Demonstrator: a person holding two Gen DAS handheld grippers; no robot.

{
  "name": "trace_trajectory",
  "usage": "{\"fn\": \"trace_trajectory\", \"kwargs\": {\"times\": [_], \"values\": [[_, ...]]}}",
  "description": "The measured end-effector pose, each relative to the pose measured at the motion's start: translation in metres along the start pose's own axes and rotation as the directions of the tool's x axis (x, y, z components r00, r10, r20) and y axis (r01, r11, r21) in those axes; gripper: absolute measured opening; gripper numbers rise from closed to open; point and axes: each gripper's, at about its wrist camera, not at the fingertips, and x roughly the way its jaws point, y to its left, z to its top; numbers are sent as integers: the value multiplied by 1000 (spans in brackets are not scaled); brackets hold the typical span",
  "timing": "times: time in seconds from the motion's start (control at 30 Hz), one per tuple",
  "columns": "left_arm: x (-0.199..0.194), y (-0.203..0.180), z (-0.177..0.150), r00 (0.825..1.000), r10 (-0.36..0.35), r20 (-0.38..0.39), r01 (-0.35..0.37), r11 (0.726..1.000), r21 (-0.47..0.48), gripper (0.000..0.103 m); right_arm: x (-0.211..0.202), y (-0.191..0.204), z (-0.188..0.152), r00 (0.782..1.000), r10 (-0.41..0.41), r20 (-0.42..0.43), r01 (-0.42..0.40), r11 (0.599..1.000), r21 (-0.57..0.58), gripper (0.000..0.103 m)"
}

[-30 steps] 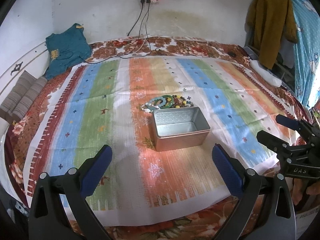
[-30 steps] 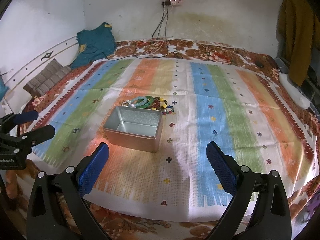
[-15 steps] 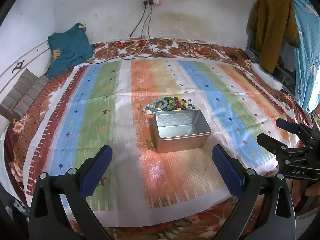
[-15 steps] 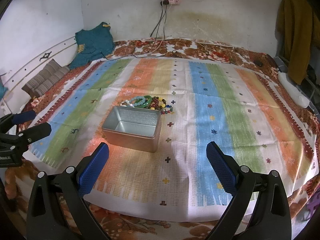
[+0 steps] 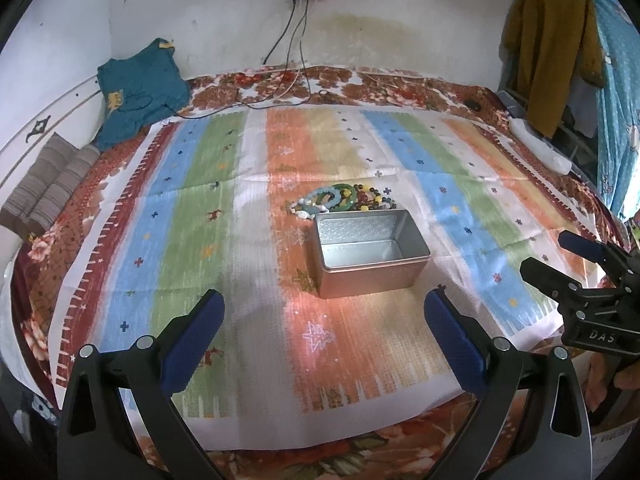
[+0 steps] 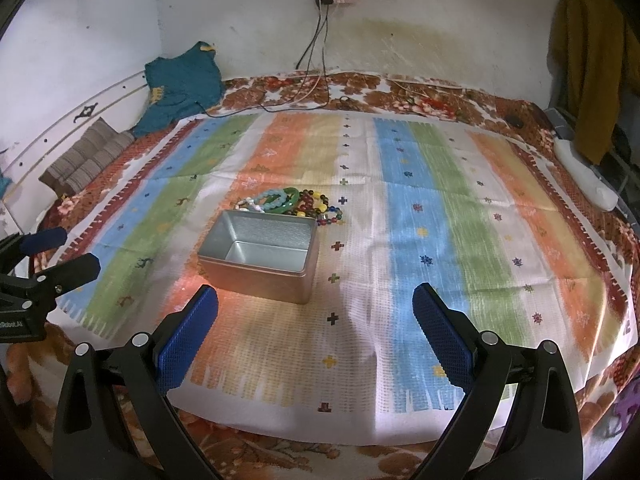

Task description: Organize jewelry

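The left gripper [image 5: 323, 324] has its two blue-padded fingers spread wide apart with nothing between them, hovering low over the near edge of a striped cloth [image 5: 192, 216]. The right gripper [image 6: 316, 320] is spread just as wide and also holds nothing. Each gripper shows in the other's view only at the frame edge, partly cut off. Beyond the fingers, in the middle of the cloth, stands an open rectangular metal tin [image 5: 366, 254], silver, with a patterned inner wall and nothing visible inside it. Just behind the tin's far rim lies a small heap of jewelry [image 5: 344, 200], touching or nearly touching the tin. The near part of the heap is hidden behind the tin wall. What shows is a tangle of beaded bracelets: a pale blue-green ring, a darker green one, whitish beads on the left side, and dark red, yellow and mixed beads on the right. How many pieces there are cannot be made out, since they overlap and the picture is soft. The cloth has blue, green, orange and white stripes with small cross marks and lies over a floral bedspread [image 6: 440, 100]. At the far left a teal garment [image 5: 140, 88] leans against the wall [image 6: 420, 8].
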Motion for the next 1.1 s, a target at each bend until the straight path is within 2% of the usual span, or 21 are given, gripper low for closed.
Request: {"fn": "trace_trajectory", "kwargs": {"times": [0.23, 0.5, 0.83, 1.1], "values": [[7, 2, 6, 1000, -1, -12, 0, 1000, -5, 97, 8, 4, 3, 1000, -20, -12, 20, 1000, -12, 99], [21, 8, 25, 999, 48, -22, -48, 999, -3, 97, 23, 2, 13, 999, -27, -46, 26, 1000, -10, 99], [54, 22, 54, 993, 75, -87, -77, 997, -17, 97, 49, -9, 40, 995, -51, -81, 50, 999, -9, 99], [81, 27, 71, 987, 101, -125, -104, 994, -20, 97, 77, -15, 60, 992, -30, -126, 33, 999, 15, 99]]}}
